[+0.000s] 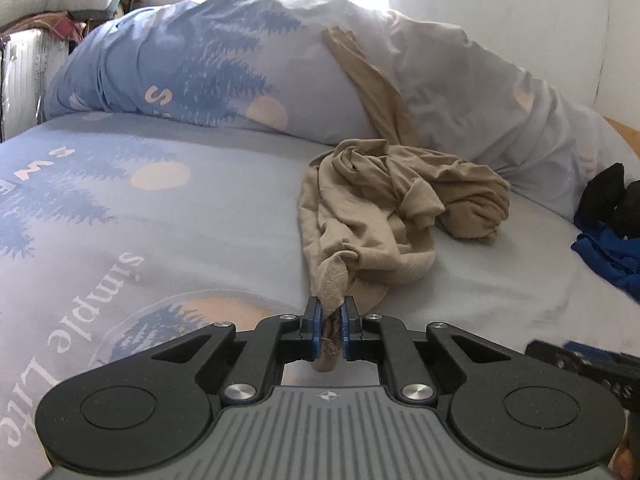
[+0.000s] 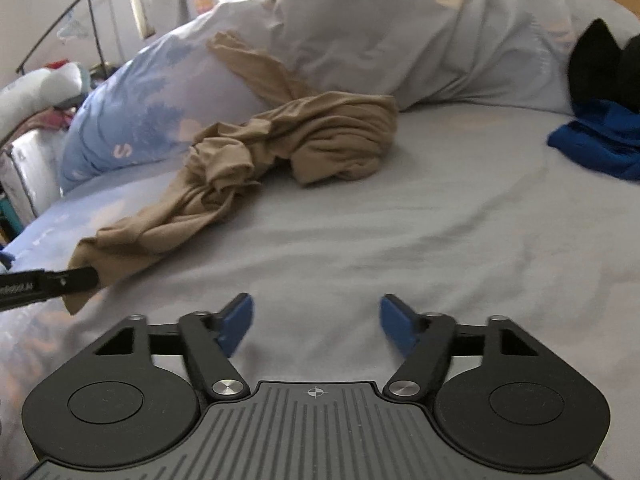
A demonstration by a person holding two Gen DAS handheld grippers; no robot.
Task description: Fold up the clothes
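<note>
Pinching tight with our left gripper (image 1: 331, 312), we have a twisted corner of the tan, thin, stretchy garment (image 1: 384, 200) clamped between the blue pads (image 1: 316, 320), the jaws nearly closed with only the bunched cloth between them. A little tail of fabric pokes out behind the pads, towards the gripper body.

Over on our right gripper (image 2: 316, 320), the jaws stand wide apart, blue fingertips (image 2: 239, 316) splayed and holding nothing, hovering just above bare sheet. We see the left gripper's black finger at that view's left edge with the tan corner in it.

The tan garment lies in a crumpled, rope-like heap on the pale blue-grey bedsheet (image 1: 480, 280), near the middle of the bed. From the pinched corner it runs away from us in soft, wrinkled folds to a rounder bundle. One long, narrow strip of it drapes up onto the puffy duvet (image 1: 460, 92) behind. That duvet is light blue and white, printed with darker blue pine trees and peach circles, and it sits rumpled along the far side of the bed. The sheet carries the same print, with white lettering reading "simple Life" on the left.

Off to the right, well apart from the tan piece, a bright blue cloth (image 2: 596, 140) lies bunched, with a black fabric item (image 2: 596, 68) touching it just behind.
</note>
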